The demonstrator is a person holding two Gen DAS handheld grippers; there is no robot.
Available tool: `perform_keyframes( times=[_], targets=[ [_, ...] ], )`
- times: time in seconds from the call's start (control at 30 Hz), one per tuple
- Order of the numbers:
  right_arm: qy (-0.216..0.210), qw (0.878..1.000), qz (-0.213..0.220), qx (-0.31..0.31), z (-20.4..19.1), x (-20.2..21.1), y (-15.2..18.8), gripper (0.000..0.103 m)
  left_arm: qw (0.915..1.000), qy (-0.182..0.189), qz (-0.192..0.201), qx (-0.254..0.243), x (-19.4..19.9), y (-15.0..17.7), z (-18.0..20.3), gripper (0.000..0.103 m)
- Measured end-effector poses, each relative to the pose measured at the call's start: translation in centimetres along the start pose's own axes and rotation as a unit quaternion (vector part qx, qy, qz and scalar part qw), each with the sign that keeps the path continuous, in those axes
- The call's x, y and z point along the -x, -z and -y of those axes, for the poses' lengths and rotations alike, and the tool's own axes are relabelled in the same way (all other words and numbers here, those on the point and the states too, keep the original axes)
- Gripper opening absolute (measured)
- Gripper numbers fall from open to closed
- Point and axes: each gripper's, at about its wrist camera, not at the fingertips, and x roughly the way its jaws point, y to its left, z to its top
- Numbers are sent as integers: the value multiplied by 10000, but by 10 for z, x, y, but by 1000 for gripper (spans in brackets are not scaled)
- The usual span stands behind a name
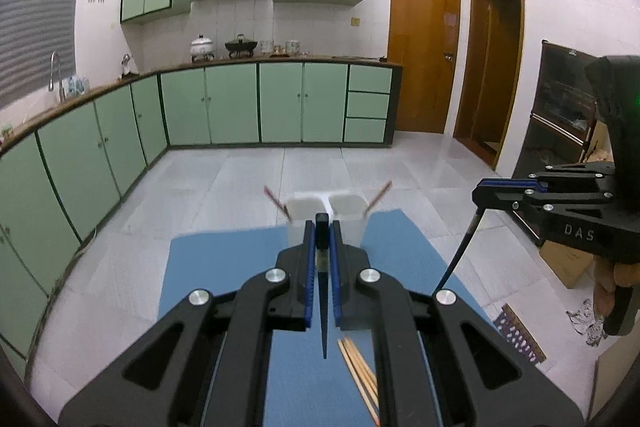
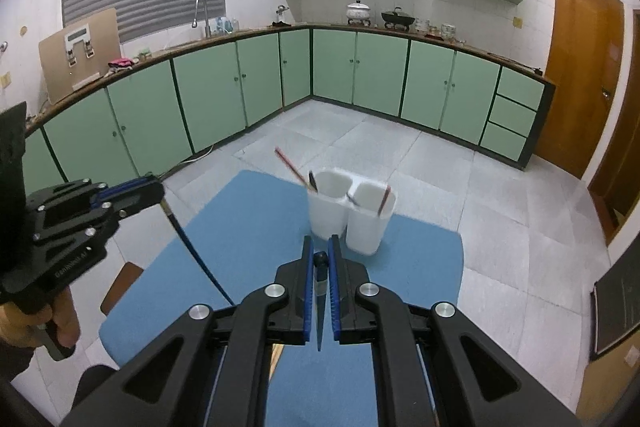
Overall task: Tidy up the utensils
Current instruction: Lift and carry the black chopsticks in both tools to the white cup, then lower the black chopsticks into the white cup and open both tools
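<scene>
A white two-cup utensil holder point(image 1: 327, 217) point(image 2: 350, 213) stands at the far end of a blue mat point(image 1: 224, 267) point(image 2: 248, 227). Each cup holds a reddish chopstick point(image 1: 276, 202) point(image 2: 291, 166); the second point(image 1: 378, 197) leans right. My left gripper point(image 1: 322, 227) is shut on a dark chopstick point(image 1: 323, 299), held point-down above the mat, just short of the holder. My right gripper point(image 2: 319, 247) is shut on another dark chopstick point(image 2: 320, 303); it shows at the right of the left wrist view point(image 1: 486, 193). Several wooden chopsticks point(image 1: 358, 371) lie on the mat.
Green kitchen cabinets point(image 1: 232, 103) run along the back and left walls. Wooden doors point(image 1: 424, 51) stand at the right. A dark glass cabinet point(image 1: 560, 107) and a cardboard box point(image 1: 568, 263) are at the right. Grey tiled floor point(image 2: 460, 187) surrounds the mat.
</scene>
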Motion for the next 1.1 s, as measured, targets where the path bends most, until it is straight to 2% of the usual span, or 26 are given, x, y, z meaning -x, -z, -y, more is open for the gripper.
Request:
perform_keyframes(
  times=[0.13, 0.37, 0.57, 0.73, 0.9, 1.0, 1.1],
  targets=[
    [69, 9999, 117, -94, 8, -8, -41, 7, 9998, 28, 159, 128, -19, -37, -4, 6],
    [238, 9972, 663, -264, 26, -21, -107, 7, 9966, -231, 756, 217, -48, -101, -7, 6],
    [550, 9931, 980, -337, 53, -56, -129, 7, 9933, -432, 1025, 323, -96, -128, -7, 6],
    [596, 9938, 782, -517, 80, -107, -115, 7, 9948, -466, 850, 318, -145, -116, -8, 6],
    [497, 9959, 433, -621, 96, -147, -93, 7, 9975, -479, 434, 269, -186, -80, -9, 6],
    [416, 9962, 401, -647, 99, -154, -84, 9, 9982, -483, 282, 231, -191, -68, -12, 7],
    [397, 9955, 496, -707, 101, -142, -81, 16, 9981, -501, 312, 170, -178, -64, -13, 10]
  ],
)
